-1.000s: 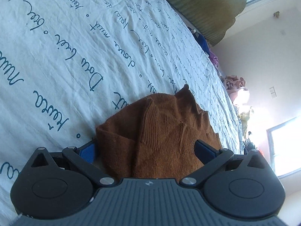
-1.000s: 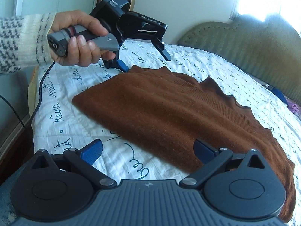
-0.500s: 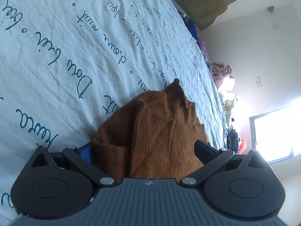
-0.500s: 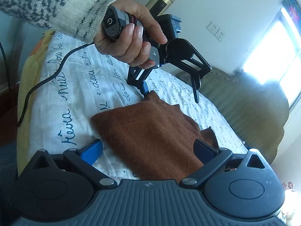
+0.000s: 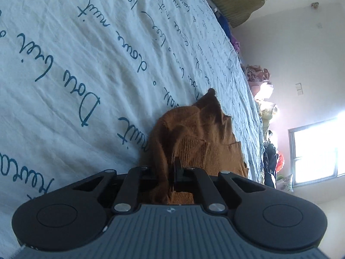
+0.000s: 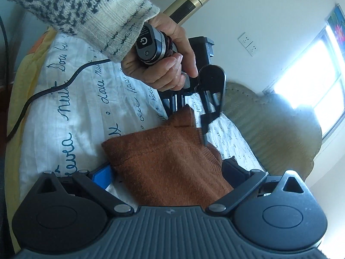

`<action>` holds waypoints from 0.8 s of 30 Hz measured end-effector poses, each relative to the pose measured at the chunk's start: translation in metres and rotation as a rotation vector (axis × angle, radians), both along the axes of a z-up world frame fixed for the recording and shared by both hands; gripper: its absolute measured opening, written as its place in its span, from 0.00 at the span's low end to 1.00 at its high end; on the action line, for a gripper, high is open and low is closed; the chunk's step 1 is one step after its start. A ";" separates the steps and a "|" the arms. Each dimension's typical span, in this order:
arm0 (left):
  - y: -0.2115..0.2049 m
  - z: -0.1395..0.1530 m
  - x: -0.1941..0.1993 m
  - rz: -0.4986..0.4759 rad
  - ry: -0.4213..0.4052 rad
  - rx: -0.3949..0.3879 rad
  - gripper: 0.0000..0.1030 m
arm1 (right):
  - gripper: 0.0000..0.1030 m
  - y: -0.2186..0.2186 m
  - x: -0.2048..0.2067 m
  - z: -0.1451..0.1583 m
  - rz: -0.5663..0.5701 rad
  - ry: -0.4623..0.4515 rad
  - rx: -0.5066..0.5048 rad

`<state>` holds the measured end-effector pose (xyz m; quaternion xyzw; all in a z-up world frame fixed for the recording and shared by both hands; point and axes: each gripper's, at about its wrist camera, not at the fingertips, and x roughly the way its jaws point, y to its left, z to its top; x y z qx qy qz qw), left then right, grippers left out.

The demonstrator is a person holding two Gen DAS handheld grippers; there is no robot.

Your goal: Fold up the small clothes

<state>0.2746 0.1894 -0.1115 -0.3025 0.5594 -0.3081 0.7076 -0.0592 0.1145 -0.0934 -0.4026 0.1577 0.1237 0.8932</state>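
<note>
A brown knit garment (image 5: 194,133) lies bunched on the white bedsheet with blue handwriting (image 5: 86,54). My left gripper (image 5: 170,166) has its jaws closing, and a fold of the garment's edge is pinched between them. In the right wrist view a hand (image 6: 163,73) holds that left gripper (image 6: 189,114) at the garment's (image 6: 163,151) far corner, one finger blurred. My right gripper (image 6: 166,172) is open over the near edge. The cloth lies between its wide-apart fingers, a blue pad (image 6: 101,176) on the left.
An olive padded headboard (image 6: 280,129) runs along the bed's far side. A black cable (image 6: 43,92) trails across the sheet (image 6: 86,112) from the left gripper. A gold cylinder (image 6: 189,2) stands behind the hand. A heap of clothes (image 5: 258,77) sits past the bed's end.
The left jaws went from wide apart to pinched together on the garment's edge. The right gripper came closer to the garment and rolled. The cloth is more bunched.
</note>
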 end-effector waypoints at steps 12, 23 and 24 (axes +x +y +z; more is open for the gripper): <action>0.020 -0.005 -0.021 0.140 0.042 -0.118 0.08 | 0.04 0.010 -0.009 -0.011 0.037 -0.011 -0.071; -0.016 0.039 -0.028 0.187 0.008 -0.230 0.08 | 0.05 -0.093 0.023 0.062 -0.075 0.261 0.659; -0.027 0.044 -0.026 0.180 0.005 -0.231 0.08 | 0.05 -0.106 0.026 0.068 -0.092 0.262 0.708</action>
